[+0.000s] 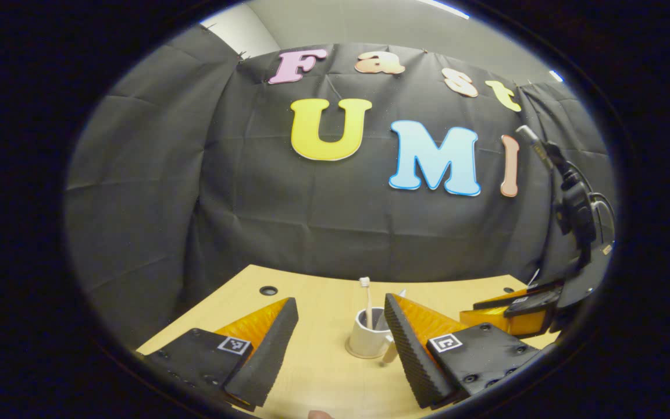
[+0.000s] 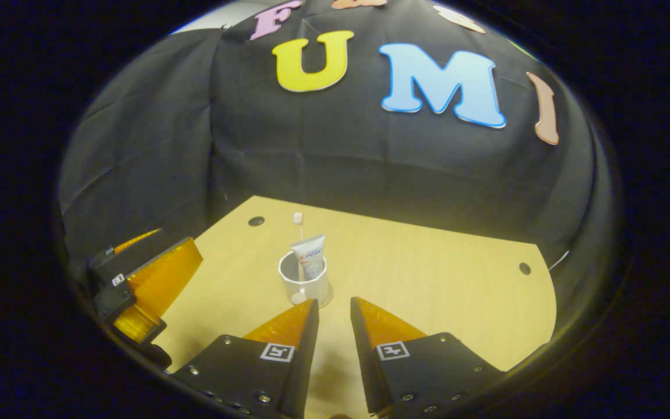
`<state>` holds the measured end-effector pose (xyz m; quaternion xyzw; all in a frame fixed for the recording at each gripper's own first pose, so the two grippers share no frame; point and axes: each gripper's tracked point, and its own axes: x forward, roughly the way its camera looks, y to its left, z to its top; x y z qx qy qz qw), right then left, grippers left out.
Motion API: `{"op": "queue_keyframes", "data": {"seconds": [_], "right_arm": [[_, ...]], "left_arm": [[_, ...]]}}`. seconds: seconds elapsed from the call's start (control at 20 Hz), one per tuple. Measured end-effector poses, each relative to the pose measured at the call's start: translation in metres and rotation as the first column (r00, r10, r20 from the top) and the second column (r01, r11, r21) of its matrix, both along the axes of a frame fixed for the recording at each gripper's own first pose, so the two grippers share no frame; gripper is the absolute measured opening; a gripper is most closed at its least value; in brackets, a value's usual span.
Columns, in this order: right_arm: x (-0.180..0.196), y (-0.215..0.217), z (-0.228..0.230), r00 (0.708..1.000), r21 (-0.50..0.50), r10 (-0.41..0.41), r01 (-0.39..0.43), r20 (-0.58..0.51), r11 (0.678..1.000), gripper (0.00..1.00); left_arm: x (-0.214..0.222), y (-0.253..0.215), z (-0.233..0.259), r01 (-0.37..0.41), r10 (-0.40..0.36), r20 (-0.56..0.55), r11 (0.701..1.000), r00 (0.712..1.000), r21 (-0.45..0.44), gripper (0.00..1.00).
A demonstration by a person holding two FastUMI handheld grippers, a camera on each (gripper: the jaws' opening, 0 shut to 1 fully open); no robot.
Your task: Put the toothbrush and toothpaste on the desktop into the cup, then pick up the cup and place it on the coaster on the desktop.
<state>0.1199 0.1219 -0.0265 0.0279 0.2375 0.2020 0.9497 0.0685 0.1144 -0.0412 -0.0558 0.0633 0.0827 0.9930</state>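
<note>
A white cup (image 1: pixel 368 340) stands upright on the wooden desktop (image 1: pixel 317 372), just ahead of my left gripper (image 1: pixel 341 302) and slightly right of its middle. That gripper is wide open and holds nothing. A white toothbrush (image 1: pixel 364 297) stands in the cup, head up. In the right gripper view the cup (image 2: pixel 305 282) holds the toothbrush (image 2: pixel 298 220) and a white toothpaste tube (image 2: pixel 310 256). A thin round rim, seemingly the coaster (image 2: pixel 328 302), shows under the cup's base. My right gripper (image 2: pixel 334 302) sits just short of the cup, its fingers a narrow gap apart and touching nothing.
The right gripper (image 1: pixel 521 308) lies low at the right of the left gripper view, with a black cabled mount (image 1: pixel 573 203) above it. The left gripper (image 2: pixel 137 285) is at the left of the right gripper view. The desktop (image 2: pixel 439 279) has cable holes (image 2: pixel 256 221) (image 2: pixel 524 268).
</note>
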Motion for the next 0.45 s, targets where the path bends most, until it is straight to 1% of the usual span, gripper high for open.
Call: {"op": "queue_keyframes", "data": {"seconds": [0.05,0.1,0.15,0.2,0.35,0.4,0.45], "right_arm": [[-0.006,-0.011,0.010,0.999,0.019,-0.025,0.024,0.041,1.000,0.36],[-0.011,-0.024,0.020,0.995,0.031,-0.054,0.052,0.083,0.998,0.36],[-0.017,-0.037,0.028,0.989,0.036,-0.081,0.077,0.126,0.996,0.36],[-0.021,-0.047,0.034,0.983,0.035,-0.101,0.097,0.156,0.995,0.36],[-0.035,-0.081,0.051,0.946,0.026,-0.183,0.183,0.268,0.983,0.35],[-0.040,-0.091,0.056,0.931,0.029,-0.202,0.203,0.304,0.979,0.36],[-0.045,-0.096,0.058,0.920,0.031,-0.212,0.214,0.329,0.976,0.36]], "left_arm": [[-0.001,-0.008,0.005,0.006,-0.006,0.008,1.000,1.000,-0.003,0.95],[-0.001,-0.016,0.009,0.013,-0.013,0.017,1.000,1.000,-0.005,1.00],[-0.002,-0.024,0.015,0.021,-0.021,0.027,1.000,0.999,-0.005,0.95],[-0.001,-0.033,0.019,0.029,-0.029,0.035,1.000,0.999,-0.004,0.95],[-0.001,-0.057,0.031,0.057,-0.057,0.057,0.998,0.997,-0.003,0.95],[-0.001,-0.064,0.032,0.065,-0.065,0.060,0.998,0.996,-0.001,1.00],[-0.001,-0.071,0.032,0.075,-0.075,0.062,0.997,0.995,0.000,1.00]]}}
